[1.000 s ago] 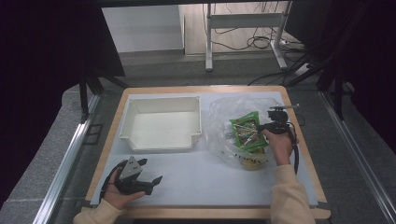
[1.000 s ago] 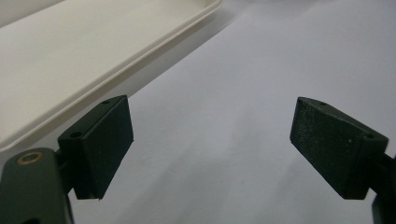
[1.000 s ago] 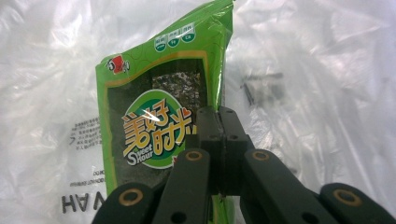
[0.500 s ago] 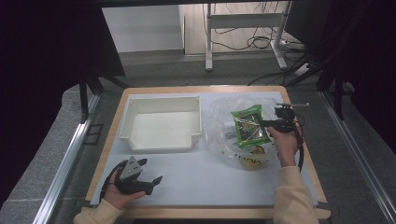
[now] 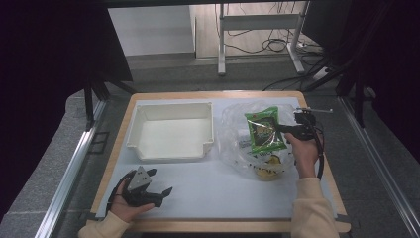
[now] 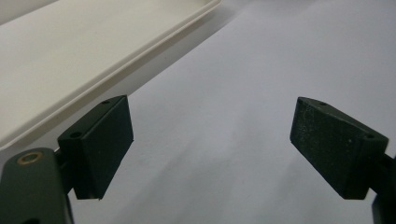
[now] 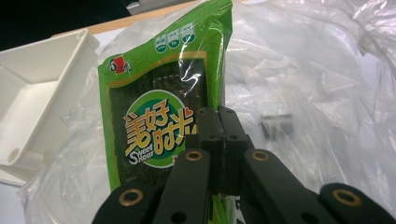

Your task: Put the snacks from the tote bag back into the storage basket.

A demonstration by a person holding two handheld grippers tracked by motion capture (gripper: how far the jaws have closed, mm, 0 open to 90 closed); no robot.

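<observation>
So I've got the right claw [image 7: 219, 140] pinched tight on the edge of the green snack pack [image 5: 264, 130] — in the right gripper view the jaws are pressed together with the pack's film caught between them. The pack is hanging off the surface, held above the crumpled clear bag [image 5: 237, 148] on the right side, with something yellowish [image 5: 267, 166] sitting lower in that bag. My read is this is the lift-out step: pack is clear of the bag, not yet carried anywhere. The white tray [image 5: 171, 148] to the left is empty and looks like the obvious drop spot — so next I'd swing the pack left over the tray's rim, lower it inside, then let go. Worth watching that the bag doesn't cling and drag along. Left claw [image 5: 161, 186] is spread wide, holding nothing, resting on the surface just in front of the tray.
</observation>
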